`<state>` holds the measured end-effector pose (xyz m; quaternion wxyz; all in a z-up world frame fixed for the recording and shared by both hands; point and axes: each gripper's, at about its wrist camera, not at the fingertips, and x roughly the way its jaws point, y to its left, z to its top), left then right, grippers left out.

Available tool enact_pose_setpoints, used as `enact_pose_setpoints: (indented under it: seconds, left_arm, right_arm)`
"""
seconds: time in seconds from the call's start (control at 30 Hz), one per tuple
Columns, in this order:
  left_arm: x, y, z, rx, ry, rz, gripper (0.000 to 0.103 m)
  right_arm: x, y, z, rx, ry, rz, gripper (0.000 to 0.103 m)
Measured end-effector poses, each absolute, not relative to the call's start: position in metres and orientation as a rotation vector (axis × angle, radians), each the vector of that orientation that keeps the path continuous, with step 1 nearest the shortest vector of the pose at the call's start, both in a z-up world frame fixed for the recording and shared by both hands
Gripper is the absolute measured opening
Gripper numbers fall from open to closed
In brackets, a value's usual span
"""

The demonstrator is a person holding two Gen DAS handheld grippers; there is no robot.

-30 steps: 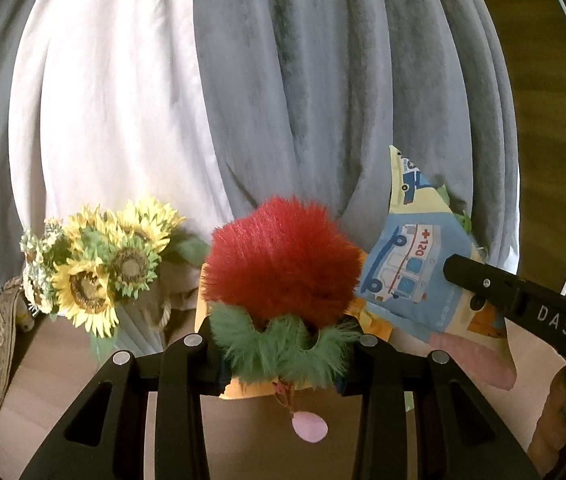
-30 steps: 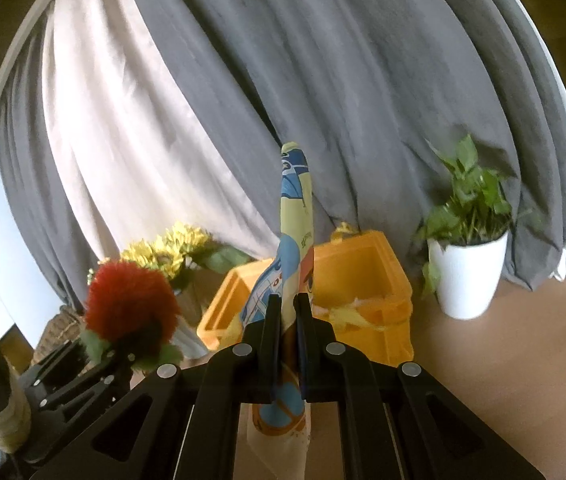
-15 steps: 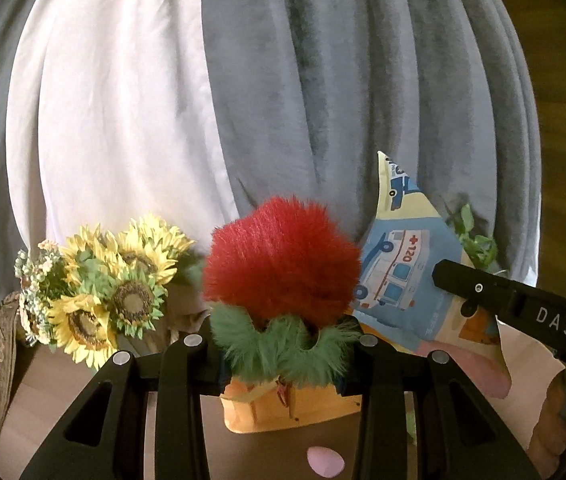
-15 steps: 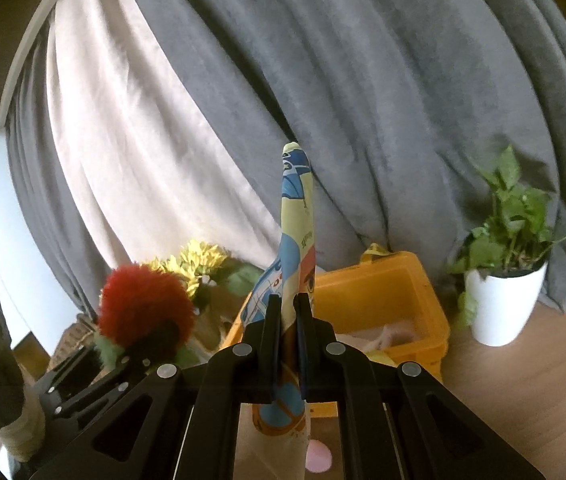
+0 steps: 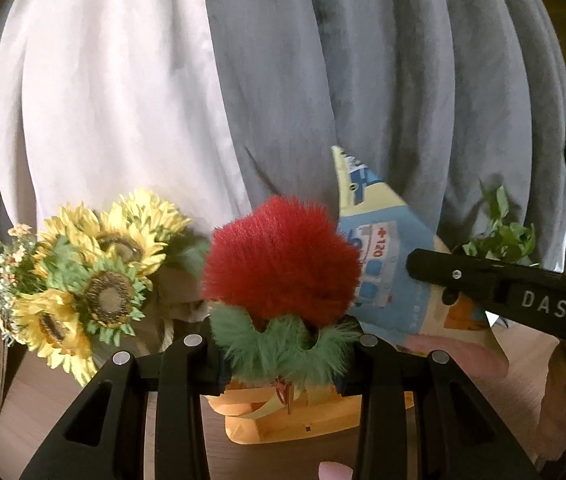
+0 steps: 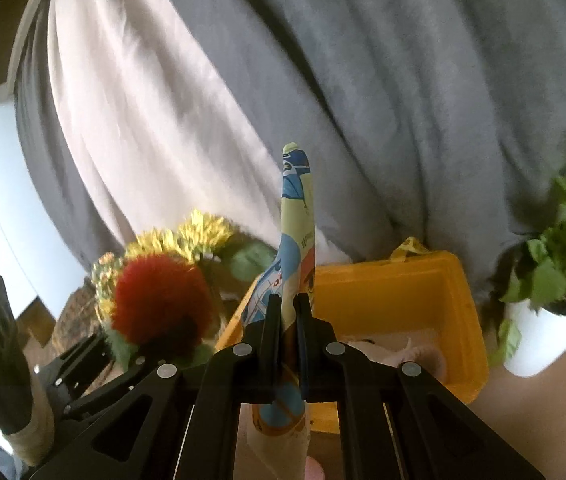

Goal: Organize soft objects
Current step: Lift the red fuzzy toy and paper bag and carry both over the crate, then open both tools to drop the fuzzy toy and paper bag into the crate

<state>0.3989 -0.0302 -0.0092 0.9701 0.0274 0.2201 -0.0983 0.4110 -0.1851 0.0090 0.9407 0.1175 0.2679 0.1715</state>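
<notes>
Softly fuzzy red-green pompom (image 5: 283, 280), flat printed cloth (image 6: 297, 240).

A red fluffy ball (image 5: 283, 256) ringed with green fur is seen beside a printed cloth (image 5: 383, 264) patterned in pale blue, yellow and orange with ambulances. A yellow-orange bin (image 6: 415, 296), yellow sunflowers (image 5: 95, 276) and grey-and-white curtains (image 5: 243, 80) are shown.

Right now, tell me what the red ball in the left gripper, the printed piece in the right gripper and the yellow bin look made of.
Red ball: looks like plush, with long fuzzy red pile and a shaggy green collar.
Printed piece: thin matte cloth, or perhaps soft fabric-like sheet; it stands flat between the shut jaws with cartoon vehicle prints.
Yellow bin: probably moulded plastic, with smooth, rigid, even-coloured walls.
</notes>
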Motion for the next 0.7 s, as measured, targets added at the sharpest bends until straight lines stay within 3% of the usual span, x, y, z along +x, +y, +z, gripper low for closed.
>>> enact_pose_setpoints:
  seconds: [0.7]
  left_arm:
    - [0.507, -0.07, -0.052, 0.284, 0.748, -0.367, 0.036]
  right_arm:
    - [0.512, -0.16, -0.032, -0.303, 0.928, 0.46, 0.008]
